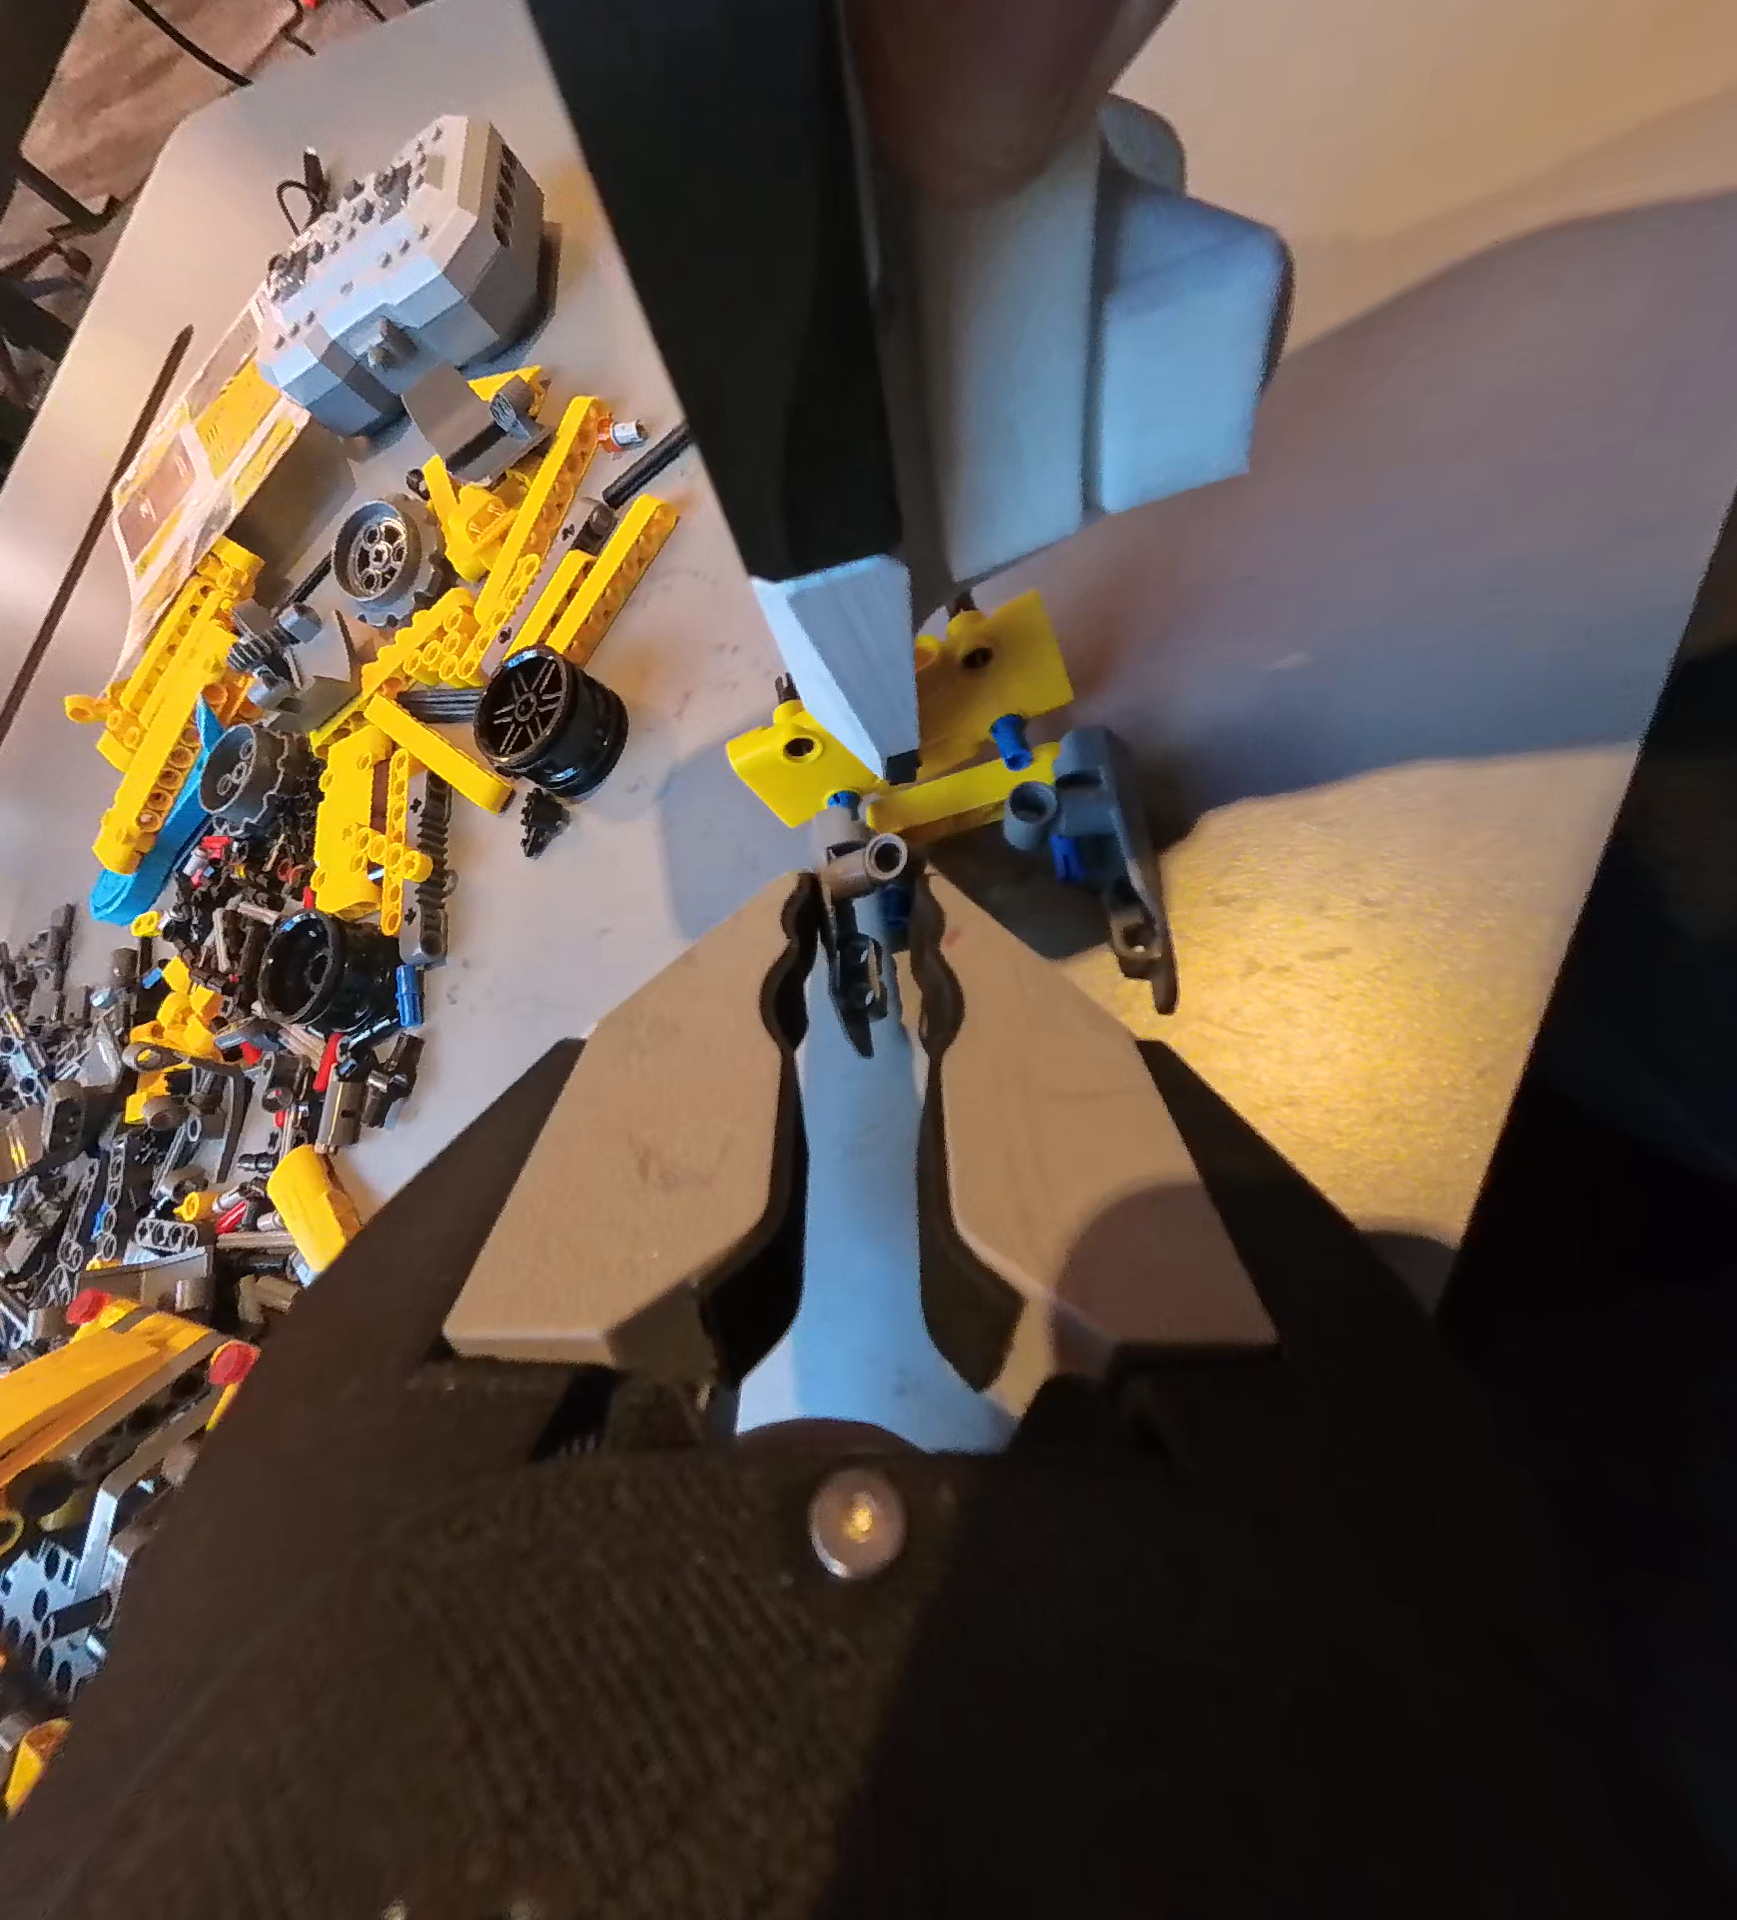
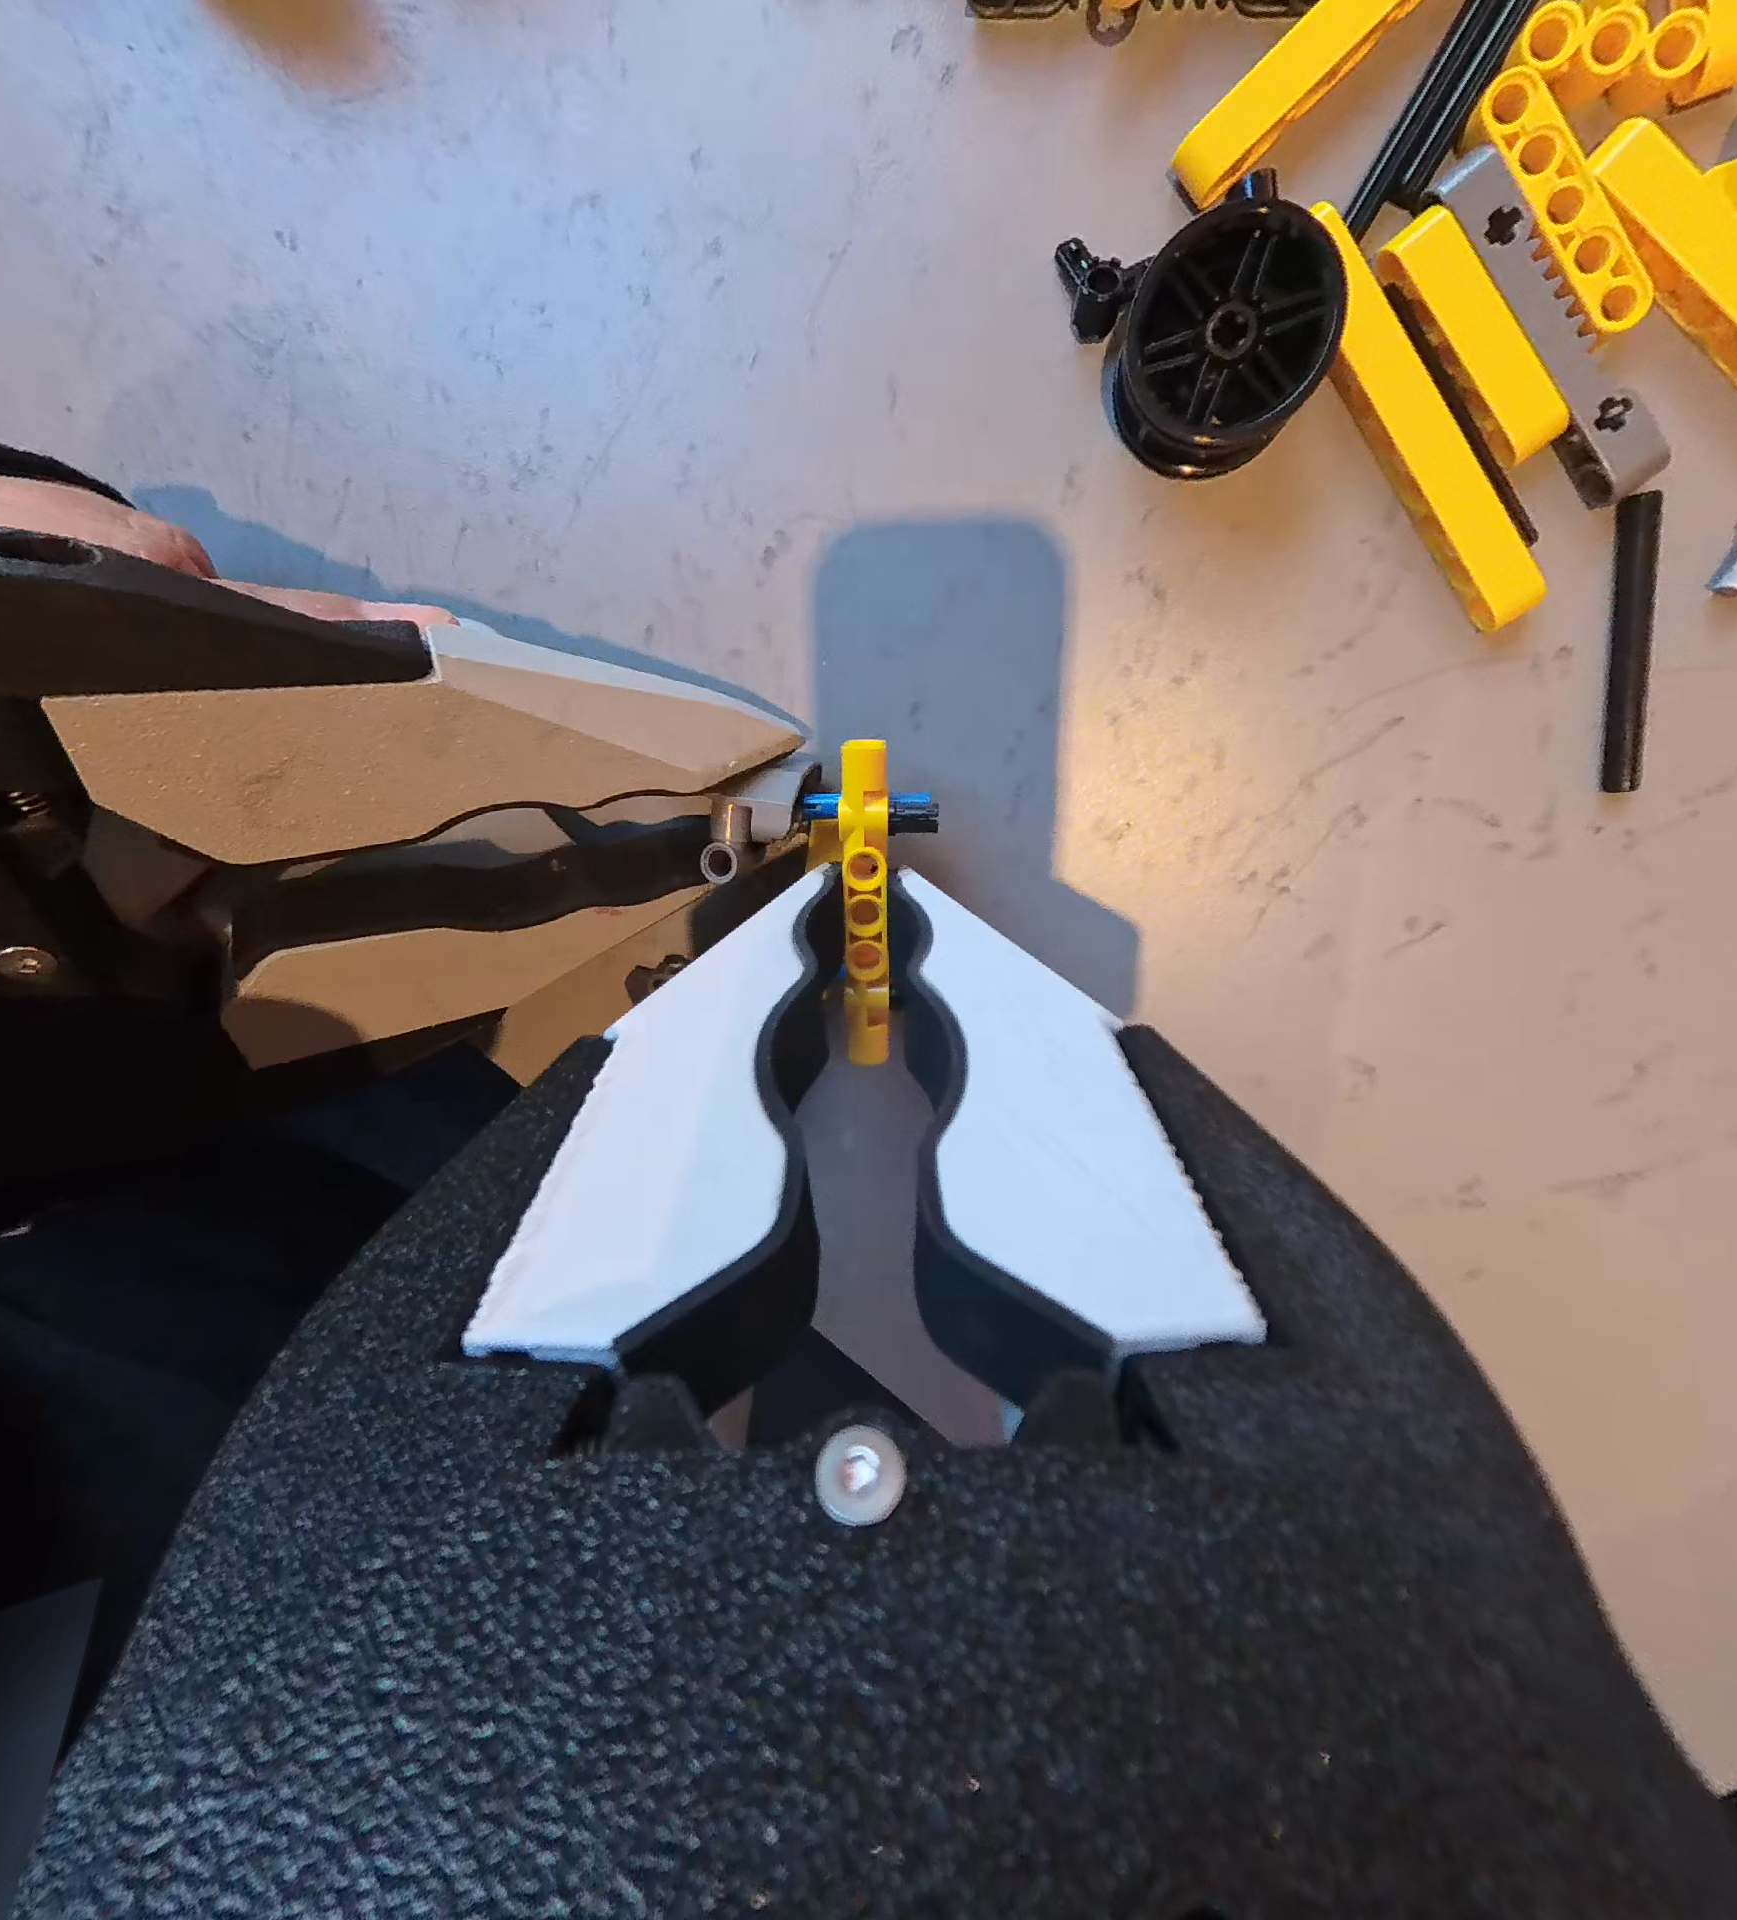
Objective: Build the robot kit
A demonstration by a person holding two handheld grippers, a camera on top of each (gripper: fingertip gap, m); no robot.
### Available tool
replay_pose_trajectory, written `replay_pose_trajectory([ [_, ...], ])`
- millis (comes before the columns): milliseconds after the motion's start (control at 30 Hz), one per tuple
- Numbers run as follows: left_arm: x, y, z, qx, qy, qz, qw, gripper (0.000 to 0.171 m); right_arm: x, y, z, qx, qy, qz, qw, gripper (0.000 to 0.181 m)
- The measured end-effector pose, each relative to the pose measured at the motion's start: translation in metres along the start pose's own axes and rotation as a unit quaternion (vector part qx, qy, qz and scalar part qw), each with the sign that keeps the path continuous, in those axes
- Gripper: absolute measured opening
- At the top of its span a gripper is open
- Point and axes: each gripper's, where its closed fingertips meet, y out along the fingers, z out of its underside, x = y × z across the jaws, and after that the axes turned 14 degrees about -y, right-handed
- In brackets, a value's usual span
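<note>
My right gripper (image 2: 864, 883), with white fingers, is shut on a small yellow building-toy assembly (image 2: 864, 920) and holds its holed beam edge-on just above the table. In the left wrist view the assembly (image 1: 1009, 665) shows yellow panels, blue pins and a grey curved piece, with the right gripper (image 1: 895, 764) coming down onto it from above. My left gripper (image 1: 866, 899), with tan fingers, is shut on a small grey connector (image 1: 883, 857) and holds it against the assembly's blue pin. The left gripper (image 2: 770, 821) and the connector (image 2: 744, 821) also show from the left in the right wrist view.
A pile of loose yellow, black and grey pieces (image 1: 376, 727) covers the pale table (image 2: 428, 312) to one side, with a black wheel (image 2: 1228, 332), a black axle (image 2: 1628, 634) and a grey block unit (image 1: 407, 301). A dark upright object (image 1: 1674, 935) stands close by. A hand (image 2: 168, 551) holds the left gripper. The tips of both grippers are at nearly the same place. The black wheel (image 2: 1228, 332) is about 9 cm from my left fingertips. It turns up in the left wrist view (image 1: 527, 708) as well.
</note>
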Motion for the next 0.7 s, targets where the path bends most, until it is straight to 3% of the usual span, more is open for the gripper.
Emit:
replay_pose_trajectory([
  [700, 0.002, 0.001, 0.0003, 0.007, -0.015, -0.009, 1.0, 0.015, -0.0004, 0.001, 0.0006, 0.006, 0.02, 0.015, 1.0, 0.007],
])
